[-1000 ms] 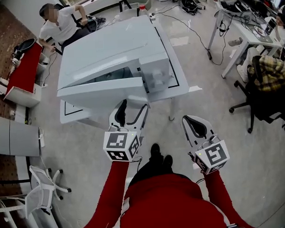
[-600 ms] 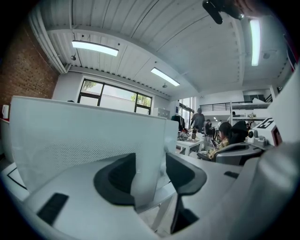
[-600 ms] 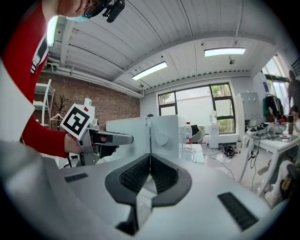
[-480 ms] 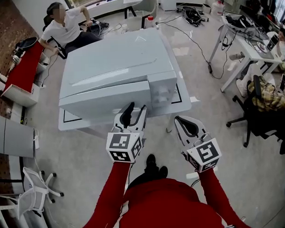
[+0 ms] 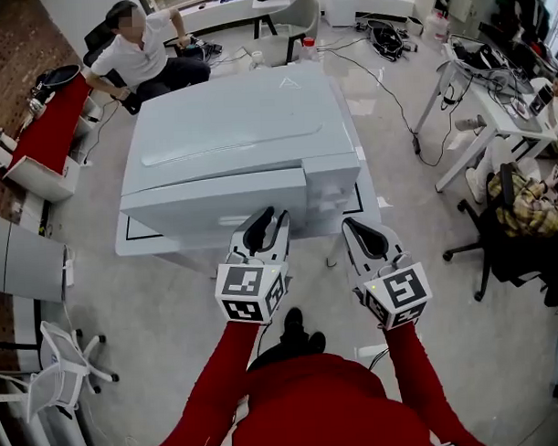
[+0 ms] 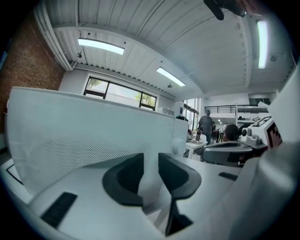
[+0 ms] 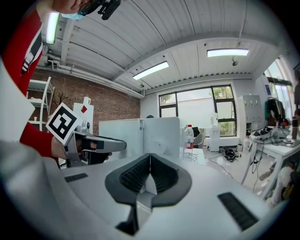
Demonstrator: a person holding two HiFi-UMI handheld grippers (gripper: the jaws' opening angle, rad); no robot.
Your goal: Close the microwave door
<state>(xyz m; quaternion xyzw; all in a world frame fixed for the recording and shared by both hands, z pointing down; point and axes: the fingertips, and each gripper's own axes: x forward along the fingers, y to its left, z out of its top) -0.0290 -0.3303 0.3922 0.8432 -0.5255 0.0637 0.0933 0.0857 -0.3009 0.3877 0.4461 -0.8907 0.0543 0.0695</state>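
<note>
A large white microwave (image 5: 230, 137) stands on a white table (image 5: 133, 243), and its door (image 5: 214, 206) lies flush with the front. My left gripper (image 5: 265, 218) hovers just before the door's right end. Its jaws are closing, a narrow gap is left, and nothing is between them. In the left gripper view the door's perforated panel (image 6: 84, 140) fills the space beyond the left gripper (image 6: 151, 176). My right gripper (image 5: 360, 228) is shut and empty, in front of the control panel side. The right gripper view shows the right gripper (image 7: 150, 164) with pads meeting and the microwave (image 7: 140, 133) ahead.
A person (image 5: 141, 53) sits behind the table at the back left, beside a red table (image 5: 47, 130). A desk with cables (image 5: 494, 109) and an office chair (image 5: 526, 218) stand at the right. A white chair (image 5: 56, 372) is at the lower left. A bottle (image 5: 308, 47) stands behind the microwave.
The microwave door has swung from ajar to flush with the front. Both grippers have come closer to the microwave, and the left jaws have narrowed.
</note>
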